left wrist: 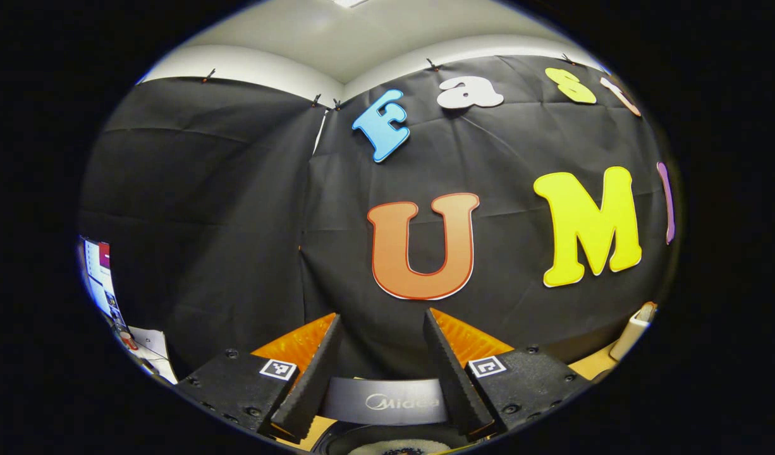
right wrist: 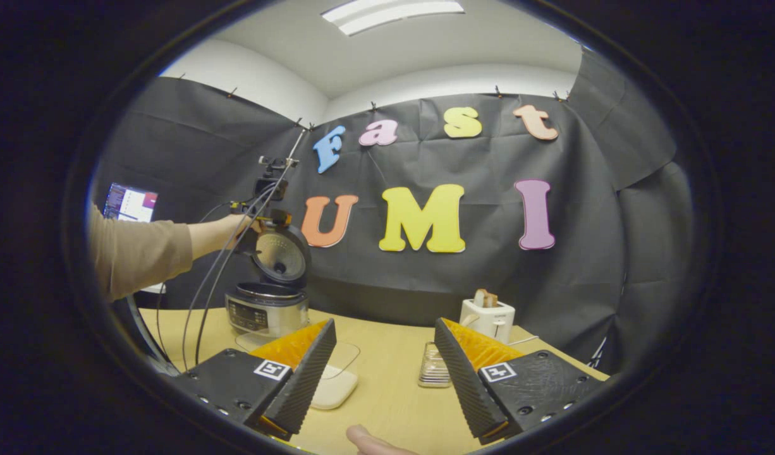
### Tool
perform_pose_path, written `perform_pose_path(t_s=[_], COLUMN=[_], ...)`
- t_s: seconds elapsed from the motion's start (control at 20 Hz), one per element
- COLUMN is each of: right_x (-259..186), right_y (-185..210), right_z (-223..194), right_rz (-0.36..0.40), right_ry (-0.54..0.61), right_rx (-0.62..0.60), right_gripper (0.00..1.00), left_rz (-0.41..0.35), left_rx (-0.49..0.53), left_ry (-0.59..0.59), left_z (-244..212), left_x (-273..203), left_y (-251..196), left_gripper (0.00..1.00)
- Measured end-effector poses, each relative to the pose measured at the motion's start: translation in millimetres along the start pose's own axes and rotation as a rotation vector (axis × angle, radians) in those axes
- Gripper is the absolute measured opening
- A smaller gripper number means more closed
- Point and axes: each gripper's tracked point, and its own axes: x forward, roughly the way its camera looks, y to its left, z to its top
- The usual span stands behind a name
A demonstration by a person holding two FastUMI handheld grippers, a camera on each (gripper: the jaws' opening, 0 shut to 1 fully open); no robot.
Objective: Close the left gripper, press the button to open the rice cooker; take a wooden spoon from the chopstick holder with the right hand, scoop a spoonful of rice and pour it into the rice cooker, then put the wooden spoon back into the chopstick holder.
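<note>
The right gripper (right wrist: pixel 382 373) is held with its jaws spread wide and empty above the table (right wrist: pixel 387 404), while ahead to its left the rice cooker (right wrist: pixel 268 297) is seen with its lid raised. The left gripper (left wrist: pixel 382 373), jaws likewise parted, is poised above that lid. The opening step is judged done; the wooden spoon must next be fetched, though its holder cannot be made out.

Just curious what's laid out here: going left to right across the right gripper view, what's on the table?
Rice cooker with its lid up → clear container → small clear box → white toaster.
</note>
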Motion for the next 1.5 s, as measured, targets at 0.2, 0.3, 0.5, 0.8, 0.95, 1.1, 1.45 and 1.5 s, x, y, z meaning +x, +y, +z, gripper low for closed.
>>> perform_pose_path(t_s=[0.2, 0.3, 0.5, 0.8, 0.95, 1.1, 1.45, 1.5], right_x=[-8, -11, -16, -21, -24, -26, -35, -36], right_y=[5, 7, 12, 17, 18, 19, 25, 26], right_z=[10, 17, 21, 23, 30, 31, 40, 41], right_rz=[0.019, 0.023, 0.028, 0.038, 0.035, 0.041, 0.048, 0.050], right_ry=[-0.017, -0.039, -0.051, -0.054, -0.072, -0.074, -0.095, -0.098], right_rx=[0.028, 0.026, 0.016, 0.018, 0.012, 0.019, -0.001, -0.003], right_gripper=[0.96, 0.93, 0.96, 0.96, 0.90, 0.93, 0.93, 0.93], left_rz=[-0.069, -0.148, -0.168, -0.170, -0.174, -0.153, -0.129, -0.130], left_rx=[0.009, 0.058, 0.153, 0.062, 0.017, 0.020, 0.072, 0.079], left_ry=[0.086, 0.171, 0.213, 0.276, 0.303, 0.280, 0.326, 0.333], left_z=[-34, -65, -102, -143, -156, -159, -165, -165], left_x=[-23, -40, -61, -79, -89, -95, -123, -128], left_y=[-19, -41, -51, -51, -49, -38, -31, -30], left_gripper=[0.83, 0.77, 0.85, 0.88, 0.89, 0.91, 0.97, 0.97])
